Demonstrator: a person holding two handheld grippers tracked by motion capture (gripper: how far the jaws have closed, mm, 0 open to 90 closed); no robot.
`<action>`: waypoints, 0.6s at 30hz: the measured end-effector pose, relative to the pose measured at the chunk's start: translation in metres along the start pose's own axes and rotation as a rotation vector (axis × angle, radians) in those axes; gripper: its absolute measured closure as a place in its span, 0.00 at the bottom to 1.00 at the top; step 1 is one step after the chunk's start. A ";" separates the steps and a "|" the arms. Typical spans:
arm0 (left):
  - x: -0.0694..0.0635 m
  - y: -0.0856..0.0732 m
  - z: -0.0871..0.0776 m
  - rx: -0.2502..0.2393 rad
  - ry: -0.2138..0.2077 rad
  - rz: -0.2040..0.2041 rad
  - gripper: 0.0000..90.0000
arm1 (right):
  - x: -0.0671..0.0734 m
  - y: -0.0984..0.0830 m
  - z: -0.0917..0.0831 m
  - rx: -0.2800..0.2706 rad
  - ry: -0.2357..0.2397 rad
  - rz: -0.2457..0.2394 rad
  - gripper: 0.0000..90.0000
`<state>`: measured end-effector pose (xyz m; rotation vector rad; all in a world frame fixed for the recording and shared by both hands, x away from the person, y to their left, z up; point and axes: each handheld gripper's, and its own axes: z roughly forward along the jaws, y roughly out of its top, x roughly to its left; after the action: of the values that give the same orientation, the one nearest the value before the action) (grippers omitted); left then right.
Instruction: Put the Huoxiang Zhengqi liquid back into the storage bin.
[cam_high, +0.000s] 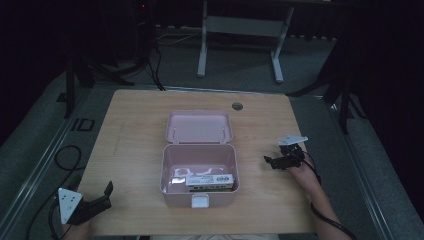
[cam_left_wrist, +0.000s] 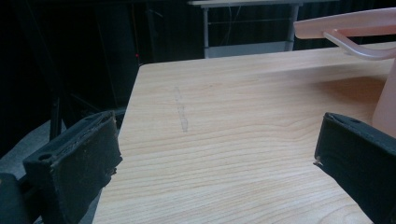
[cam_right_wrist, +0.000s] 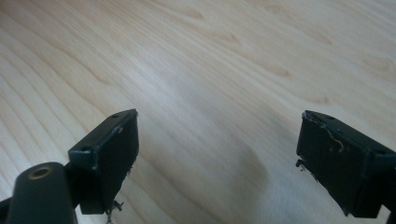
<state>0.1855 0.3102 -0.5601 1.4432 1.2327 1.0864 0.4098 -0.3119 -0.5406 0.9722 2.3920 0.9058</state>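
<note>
Flanking the pink box; left tool, right tool gape empty.

Black two-jaw left tool with grey three-cornered plate, matching right tool, worn scuffed pads, trailing black cables

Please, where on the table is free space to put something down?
Bare wood lies left of the pink box, up to the table edge, and behind its open lid. Right is tighter: the right hand-held gripper sits there. The left hand-held gripper occupies the near-left corner.
</note>
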 end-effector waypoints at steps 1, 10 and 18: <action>0.000 0.000 0.000 0.000 0.000 0.000 0.00 | 0.000 0.000 0.000 0.000 0.000 0.000 0.14; 0.000 0.000 0.000 0.000 0.003 -0.002 0.00 | -0.011 -0.023 -0.009 -0.051 -0.045 0.132 0.14; 0.001 0.000 0.000 -0.004 0.005 -0.008 0.00 | -0.027 -0.036 -0.022 -0.106 -0.086 0.291 0.14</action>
<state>0.1854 0.3108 -0.5599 1.4319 1.2378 1.0873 0.3985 -0.3608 -0.5468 1.3112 2.1423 1.0579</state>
